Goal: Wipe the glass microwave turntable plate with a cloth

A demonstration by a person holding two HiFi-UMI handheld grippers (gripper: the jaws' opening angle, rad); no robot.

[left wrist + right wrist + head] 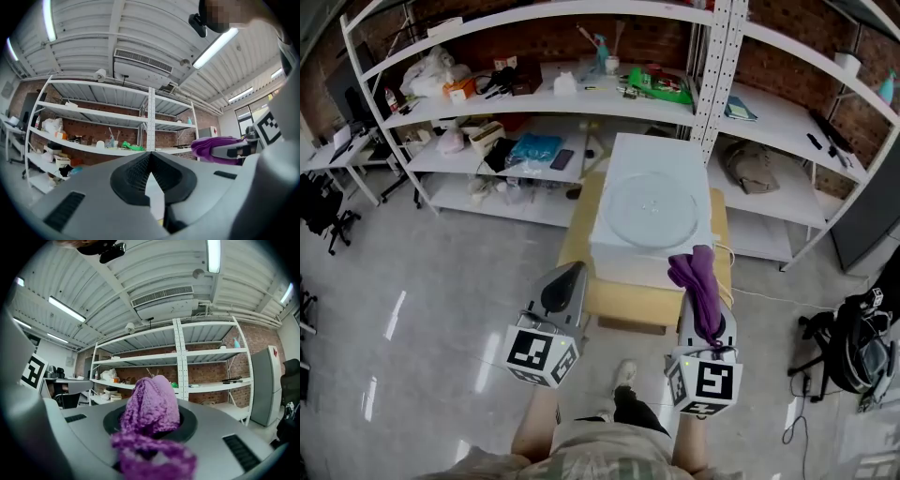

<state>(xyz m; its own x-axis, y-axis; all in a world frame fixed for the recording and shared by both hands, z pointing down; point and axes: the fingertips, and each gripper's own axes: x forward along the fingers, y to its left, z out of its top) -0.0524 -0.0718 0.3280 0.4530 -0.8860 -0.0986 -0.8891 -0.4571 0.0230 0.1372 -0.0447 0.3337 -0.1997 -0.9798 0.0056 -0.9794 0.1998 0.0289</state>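
Head view: right gripper (pixel 701 272) jaws pinch a purple cloth (pixel 708 305) near the glass plate (pixel 658 208); left gripper (pixel 577 272) jaws pressed together.

1. The clear round glass turntable plate (pixel 654 208) lies flat on top of a white box (pixel 623 261).
2. The purple knitted cloth (pixel 701 286) is bunched and hangs pinched in the right gripper (pixel 152 420), just short of the plate.
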